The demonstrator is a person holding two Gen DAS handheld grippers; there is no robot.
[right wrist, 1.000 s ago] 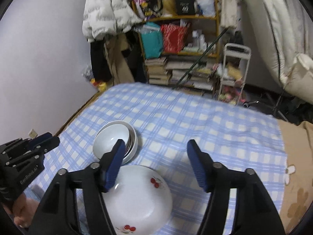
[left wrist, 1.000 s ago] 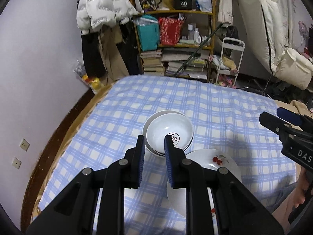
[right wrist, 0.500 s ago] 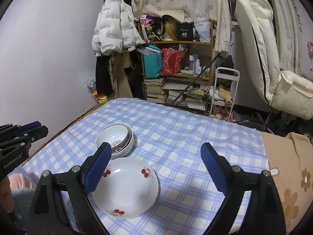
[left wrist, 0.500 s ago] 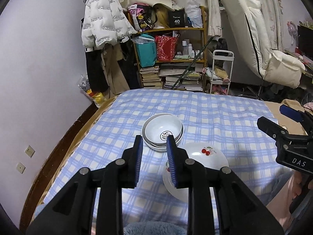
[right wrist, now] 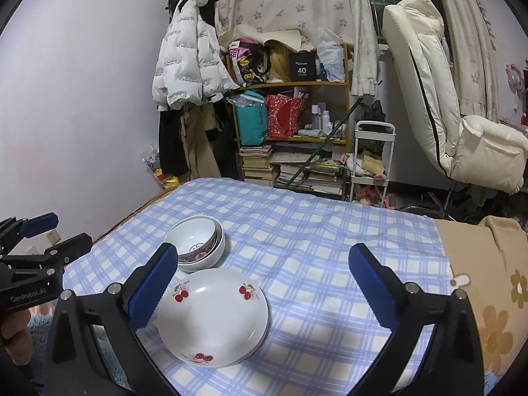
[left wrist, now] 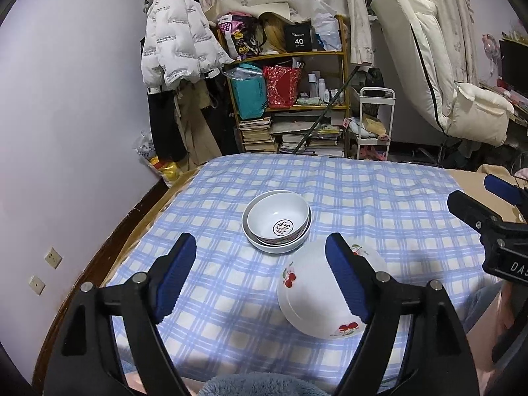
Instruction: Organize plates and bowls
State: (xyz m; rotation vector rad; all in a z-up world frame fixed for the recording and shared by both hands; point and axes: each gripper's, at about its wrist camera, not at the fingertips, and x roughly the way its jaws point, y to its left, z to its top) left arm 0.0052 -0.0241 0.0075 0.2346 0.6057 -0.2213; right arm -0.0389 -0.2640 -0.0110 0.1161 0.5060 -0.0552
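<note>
Your left gripper [left wrist: 260, 275] opening, nothing between jaws; right gripper [right wrist: 264, 275] opening too, empty. White cherry-print plate [right wrist: 213, 316] lower centre, stacked white bowls [right wrist: 196, 244] touching behind.

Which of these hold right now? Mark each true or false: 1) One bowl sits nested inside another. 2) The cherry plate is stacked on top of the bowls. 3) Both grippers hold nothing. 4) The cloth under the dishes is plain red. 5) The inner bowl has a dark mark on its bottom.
1) True: the inner bowl sits inside the outer bowl.
2) False: the cherry plate lies on the checked cloth beside the bowls, nearer the camera.
3) True: the left gripper and right gripper have nothing between the pads; their jaws are opening.
4) False: it is blue and white checked.
5) True.
</note>
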